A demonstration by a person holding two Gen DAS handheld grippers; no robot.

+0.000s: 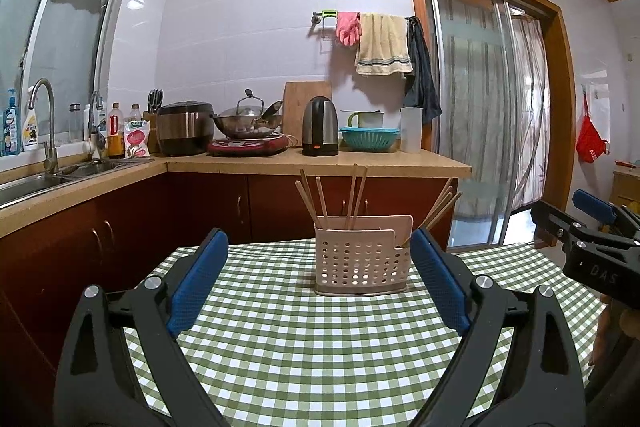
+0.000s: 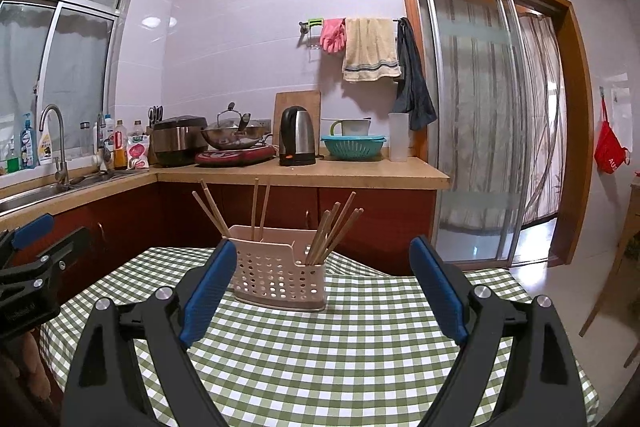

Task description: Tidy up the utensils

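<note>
with every chopstick (image 2: 332, 233) standing upright in the perforated holder (image 2: 280, 277) on the checked tablecloth (image 2: 340, 347), the sorting looked finished. the left gripper (image 1: 320, 255) and right gripper (image 2: 320, 267) hung short of the holder, jaws spread wide and gripping nothing, apparently because no loose utensil lay on the cloth to collect.

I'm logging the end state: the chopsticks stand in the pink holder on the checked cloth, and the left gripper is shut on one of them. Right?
Not quite. The chopsticks do stand in the pink holder on the checked cloth, but the left gripper is open and holds nothing, as the left wrist view shows.
</note>
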